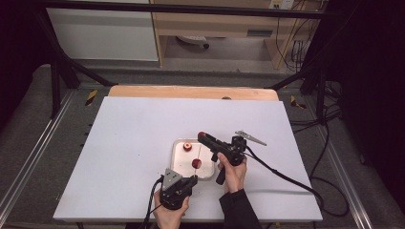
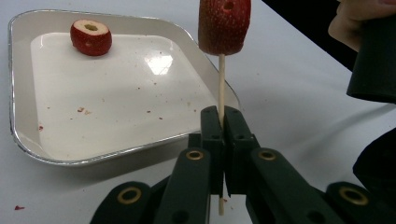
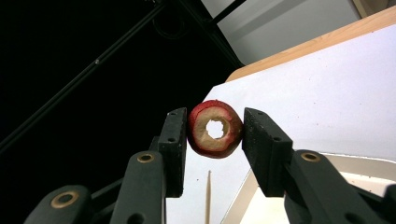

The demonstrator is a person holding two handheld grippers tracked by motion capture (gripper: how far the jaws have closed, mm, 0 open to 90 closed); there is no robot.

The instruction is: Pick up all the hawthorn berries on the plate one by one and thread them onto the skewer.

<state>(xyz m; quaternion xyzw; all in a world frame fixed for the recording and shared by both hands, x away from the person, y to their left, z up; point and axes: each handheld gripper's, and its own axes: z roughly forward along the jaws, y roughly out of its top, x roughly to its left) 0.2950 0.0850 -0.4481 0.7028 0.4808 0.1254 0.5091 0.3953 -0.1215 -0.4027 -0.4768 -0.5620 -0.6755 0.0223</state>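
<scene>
A thin wooden skewer [image 2: 221, 81] is clamped upright between the closed jaws of the left gripper [image 2: 223, 135], just beside the near rim of a white tray [image 2: 28, 140] on the counter [image 1: 129, 129], with one cored red fruit piece [image 2: 223, 25] already threaded near its top; a second cored fruit ring [image 3: 215, 129] is pinched by its skin between the jaws of the right gripper [image 3: 212, 140], raised above the tray with its hole facing the camera; a third piece [image 2: 91, 36] lies at the far side of the tray. The fruit is judged light, soft and moist, so it is likely to bruise or slip under a hard squeeze, and is best held across its skin with the bore left free; the skewer is judged stiff but slender and snappable, best gripped low. The right hand [image 1: 234, 174] is seen wrapped round its handle, the gripper angled up and left; the left hand [image 1: 169, 214] is kept low at the counter's near edge.
</scene>
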